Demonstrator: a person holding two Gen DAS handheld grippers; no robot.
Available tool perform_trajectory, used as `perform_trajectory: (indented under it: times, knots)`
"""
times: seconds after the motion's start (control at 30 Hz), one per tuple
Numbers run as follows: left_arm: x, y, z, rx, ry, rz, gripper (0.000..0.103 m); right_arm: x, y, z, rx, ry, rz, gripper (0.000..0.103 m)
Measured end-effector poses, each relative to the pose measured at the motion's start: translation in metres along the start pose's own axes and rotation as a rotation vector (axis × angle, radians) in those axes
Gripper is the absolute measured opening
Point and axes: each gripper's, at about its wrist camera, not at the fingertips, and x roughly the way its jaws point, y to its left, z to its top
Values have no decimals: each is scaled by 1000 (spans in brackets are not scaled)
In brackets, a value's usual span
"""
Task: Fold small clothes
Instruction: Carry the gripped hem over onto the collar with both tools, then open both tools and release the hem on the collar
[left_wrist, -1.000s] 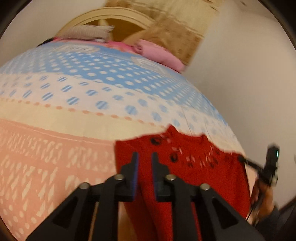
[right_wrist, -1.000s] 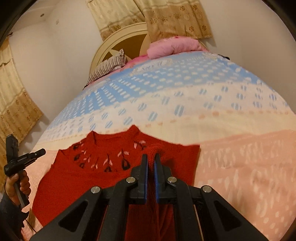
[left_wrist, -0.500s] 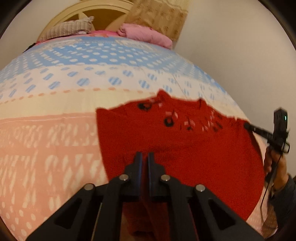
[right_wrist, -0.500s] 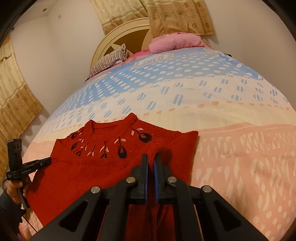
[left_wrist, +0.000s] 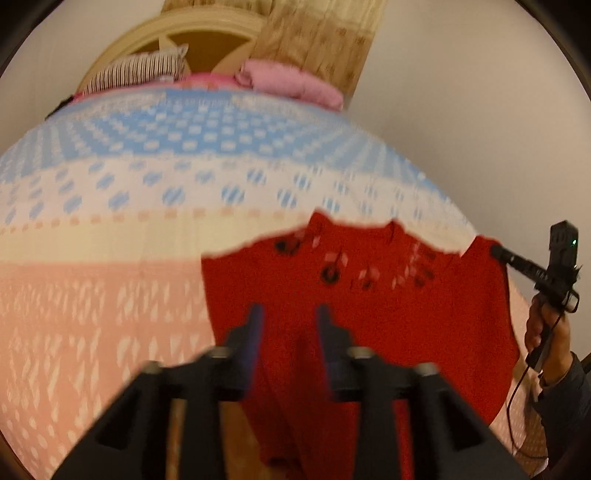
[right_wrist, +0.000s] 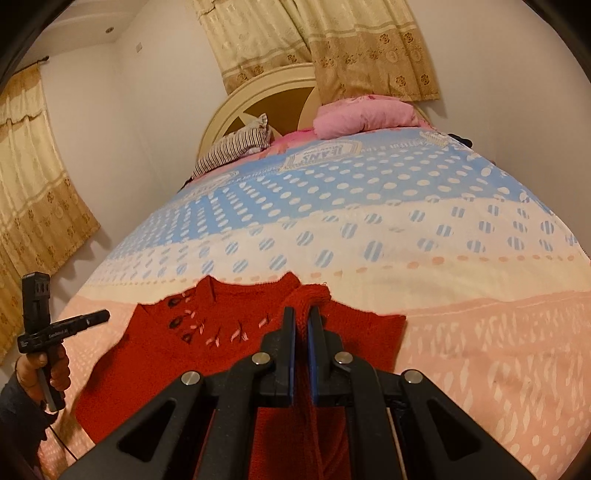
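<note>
A small red knitted sweater (left_wrist: 388, 317) with flower embroidery at the neck lies flat on the bed; it also shows in the right wrist view (right_wrist: 207, 350). My left gripper (left_wrist: 288, 314) hangs just above its left part, jaws open and empty. My right gripper (right_wrist: 301, 314) is shut on a bunched fold of the red sweater's sleeve (right_wrist: 310, 295) and holds it over the sweater's right shoulder. In the left wrist view the right gripper (left_wrist: 532, 269) shows at the sweater's far edge; in the right wrist view the left gripper (right_wrist: 62, 328) shows at the left.
The bed has a pink, cream and blue dotted cover (right_wrist: 406, 236). A pink pillow (right_wrist: 365, 114) and a striped pillow (right_wrist: 236, 144) lie at the round headboard (right_wrist: 258, 96). Walls and beige curtains (right_wrist: 33, 199) stand close on both sides.
My left gripper has opened and let go of the sweater. My right gripper has carried the pinched sleeve forward and up toward the neckline.
</note>
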Motion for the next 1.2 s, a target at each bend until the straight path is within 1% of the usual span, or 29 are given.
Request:
perform_trajectory:
  times: [0.03, 0.1, 0.2, 0.23, 0.27, 0.3, 0.33, 0.4, 0.53, 0.63, 0.73, 0.77, 0.83, 0.9, 0.97, 1.07, 1.1, 1.17, 1.2]
  knots:
    - [4, 2, -5, -4, 13, 8, 50, 1, -1, -2, 2, 4, -1, 5]
    - [12, 6, -11, -22, 41, 12, 50, 3, -5, -7, 18, 10, -3, 5]
    - [22, 10, -17, -51, 76, -10, 50, 4, -9, -11, 25, 19, -6, 5]
    - [22, 10, -19, -46, 79, -11, 48, 4, -9, -12, 24, 22, -7, 5]
    - [23, 7, -20, -29, 75, -20, 32, 4, -9, -12, 21, 24, -8, 5]
    - [22, 4, -20, -9, 74, -30, 12, 4, -9, -13, 19, 25, -8, 5]
    - [22, 1, -20, 5, 75, -31, 5, 4, -9, -13, 20, 22, -8, 5]
    - [15, -3, -17, 22, 46, -16, 5, 3, -9, -12, 19, 16, -7, 5]
    - [-8, 3, -2, -12, -40, -19, 5, -8, -6, -6, 14, -28, -1, 5]
    - [-20, 3, 13, -6, -104, 4, 5, -13, -5, 4, 11, -59, -7, 5]
    - [-19, 7, 27, -17, -126, 10, 5, -10, -8, 13, 23, -70, -17, 5]
    - [-15, 7, 29, -14, -129, 17, 5, -6, -10, 16, 29, -67, -18, 5]
    - [-1, 7, 33, 12, -120, 66, 5, 4, -13, 20, 35, -55, -37, 5]
    - [16, 10, 34, 21, -104, 98, 5, 20, -17, 21, 35, -35, -63, 5]
    - [37, 14, 33, 32, -77, 146, 5, 36, -22, 20, 40, -10, -86, 5]
    - [62, 23, 26, 22, -32, 174, 5, 61, -30, 13, 43, 39, -129, 5]
    - [68, 25, 25, 18, -17, 179, 5, 71, -35, 11, 54, 69, -129, 5]
    - [68, 26, 25, 8, -26, 177, 13, 80, -43, 8, 71, 107, -147, 5]
    - [64, 26, 26, 5, -39, 176, 14, 82, -48, 6, 93, 124, -142, 5]
